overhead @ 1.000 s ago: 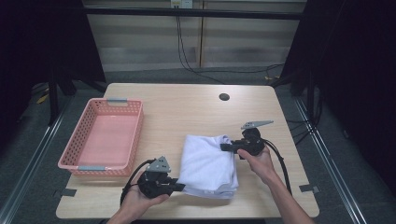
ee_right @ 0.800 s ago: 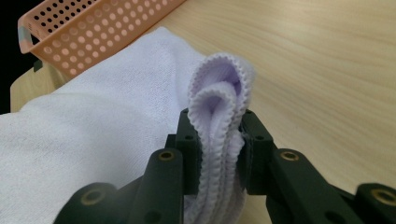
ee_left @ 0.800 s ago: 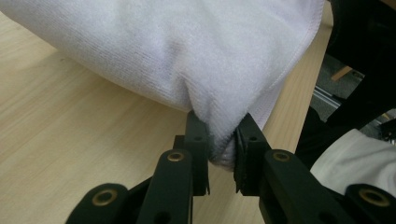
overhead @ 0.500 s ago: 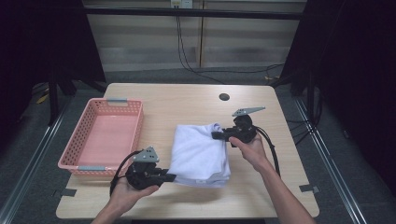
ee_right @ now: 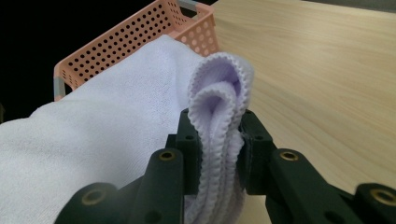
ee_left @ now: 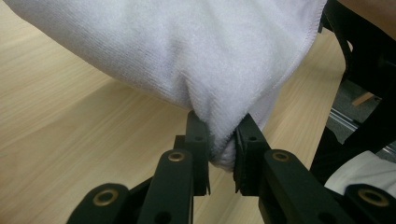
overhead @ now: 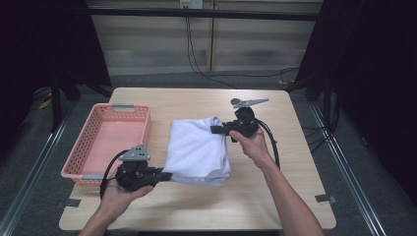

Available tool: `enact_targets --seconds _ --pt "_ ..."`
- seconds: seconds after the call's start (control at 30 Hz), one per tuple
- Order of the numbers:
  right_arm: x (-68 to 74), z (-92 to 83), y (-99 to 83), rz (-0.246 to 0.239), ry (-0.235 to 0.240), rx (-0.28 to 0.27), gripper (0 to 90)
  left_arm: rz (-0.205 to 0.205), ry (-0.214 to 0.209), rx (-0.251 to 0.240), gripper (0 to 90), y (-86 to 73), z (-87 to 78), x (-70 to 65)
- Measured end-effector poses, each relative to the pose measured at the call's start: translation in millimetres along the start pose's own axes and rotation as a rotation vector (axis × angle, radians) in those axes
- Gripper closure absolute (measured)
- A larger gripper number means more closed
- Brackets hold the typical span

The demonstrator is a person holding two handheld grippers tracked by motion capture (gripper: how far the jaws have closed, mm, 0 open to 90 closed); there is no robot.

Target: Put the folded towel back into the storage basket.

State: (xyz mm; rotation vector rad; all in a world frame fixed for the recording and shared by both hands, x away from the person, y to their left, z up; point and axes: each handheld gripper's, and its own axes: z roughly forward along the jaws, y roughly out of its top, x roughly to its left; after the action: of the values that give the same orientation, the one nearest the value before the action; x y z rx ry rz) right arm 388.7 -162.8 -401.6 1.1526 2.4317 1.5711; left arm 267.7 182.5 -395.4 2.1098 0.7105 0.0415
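The towel (overhead: 197, 150), folded and white, is pinched at two edges: the left gripper (overhead: 164, 175) is clamped on its near corner, the right gripper (overhead: 216, 130) on its bunched far edge. It hangs over the table (overhead: 290, 196), just right of the pink basket (overhead: 78, 169), whose floor holds nothing.

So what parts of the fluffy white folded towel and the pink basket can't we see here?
- Folded white terry towel: its underside, in the high view, lies hidden below its own top layers.
- Pink perforated plastic basket: in the right gripper view, the towel covers most of it.
- Small dark round object on the pale wooden table: high view, too small to identify.
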Motion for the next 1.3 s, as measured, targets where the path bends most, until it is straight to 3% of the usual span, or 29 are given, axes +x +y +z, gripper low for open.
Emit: enact_targets --seconds 0.27,0.43,0.63,1.0,1.13,1.3 --pt "7.0 17.5 26.7 -0.027 0.019 -0.002 73.6 -0.021 0.025 -0.029 78.9 1.4 -19.2 14.1" --pt "9.8 30.3 40.5 -0.038 0.036 0.011 73.6 -0.02 0.043 -0.014 78.9 -0.5 -26.8 18.0" --pt "16.7 44.8 58.6 -0.049 0.061 0.007 73.7 -0.039 0.067 -0.04 78.9 -0.7 -45.5 27.7" --pt "29.8 70.1 82.2 -0.064 0.095 0.014 73.8 -0.065 0.103 -0.04 78.9 -9.5 -67.5 42.0" --pt "33.3 79.0 90.3 -0.068 0.104 0.016 73.8 -0.087 0.115 -0.063 78.9 -12.4 -76.8 48.3" --pt "39.4 90.0 101.5 -0.077 0.118 0.015 73.8 -0.077 0.136 -0.09 79.0 -13.5 -95.5 56.4"
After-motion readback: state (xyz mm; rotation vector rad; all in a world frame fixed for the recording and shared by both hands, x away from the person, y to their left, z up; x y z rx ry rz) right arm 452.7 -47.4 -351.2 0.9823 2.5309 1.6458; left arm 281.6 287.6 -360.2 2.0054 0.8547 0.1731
